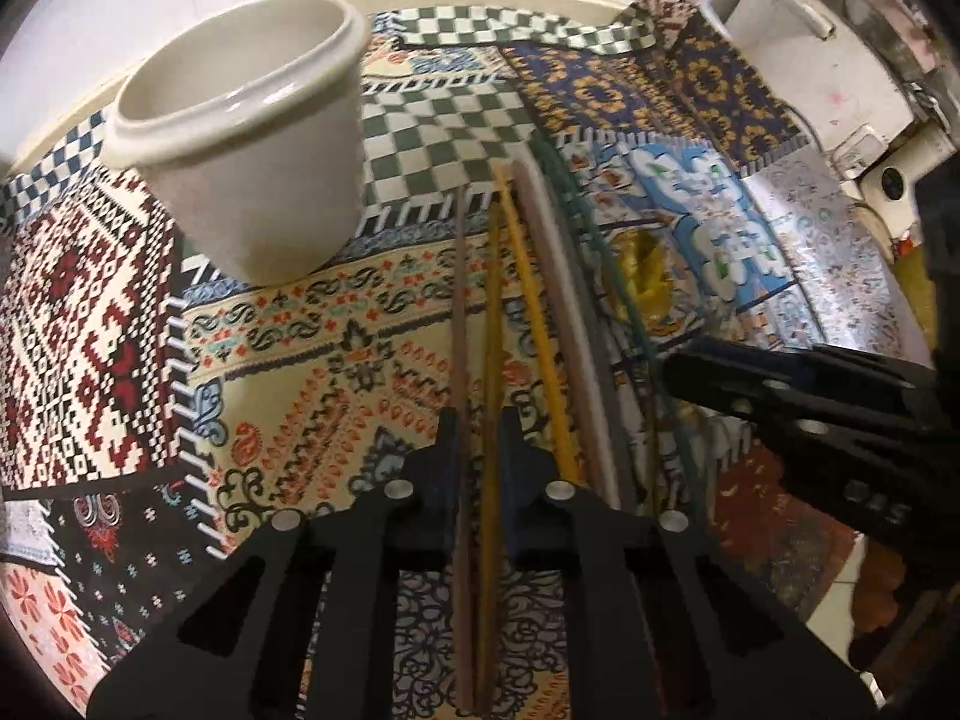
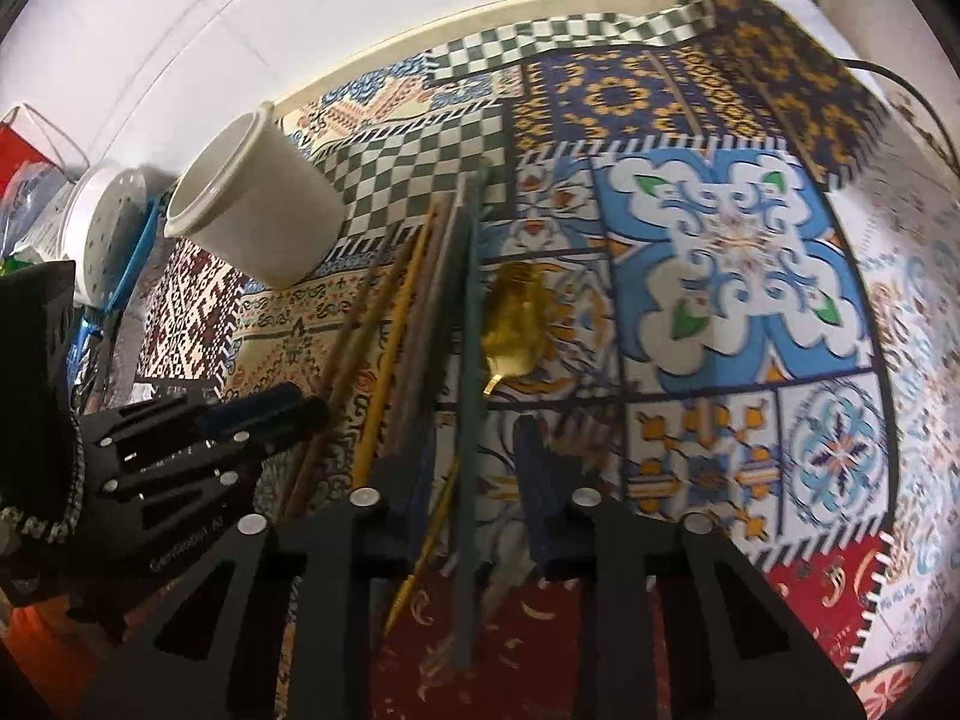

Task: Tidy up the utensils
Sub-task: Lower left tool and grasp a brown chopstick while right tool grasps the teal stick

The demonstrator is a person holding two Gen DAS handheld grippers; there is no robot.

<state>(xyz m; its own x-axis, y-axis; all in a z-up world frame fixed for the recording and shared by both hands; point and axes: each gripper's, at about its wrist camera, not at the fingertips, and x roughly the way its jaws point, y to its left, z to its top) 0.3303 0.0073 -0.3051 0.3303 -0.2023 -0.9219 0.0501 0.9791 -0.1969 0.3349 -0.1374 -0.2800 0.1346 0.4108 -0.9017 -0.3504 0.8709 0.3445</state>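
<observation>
A cream cup point(image 1: 252, 138) stands on the patterned cloth at the upper left; it also shows in the right wrist view point(image 2: 258, 204). Several chopsticks lie side by side: brown point(image 1: 459, 300), yellow point(image 1: 528, 300), pale pink point(image 1: 558, 276) and dark green point(image 1: 600, 252). My left gripper point(image 1: 477, 426) is shut on a brown and a yellow chopstick. My right gripper point(image 2: 474, 438) is open around a dark green chopstick point(image 2: 471, 360), just above the cloth. A gold spoon point(image 2: 516, 324) lies right of the chopsticks.
A patchwork tablecloth point(image 2: 720, 252) covers the table up to a white wall. A white box and cables point(image 1: 828, 72) sit at the far right. A white perforated container point(image 2: 108, 228) and blue items stand left of the cup.
</observation>
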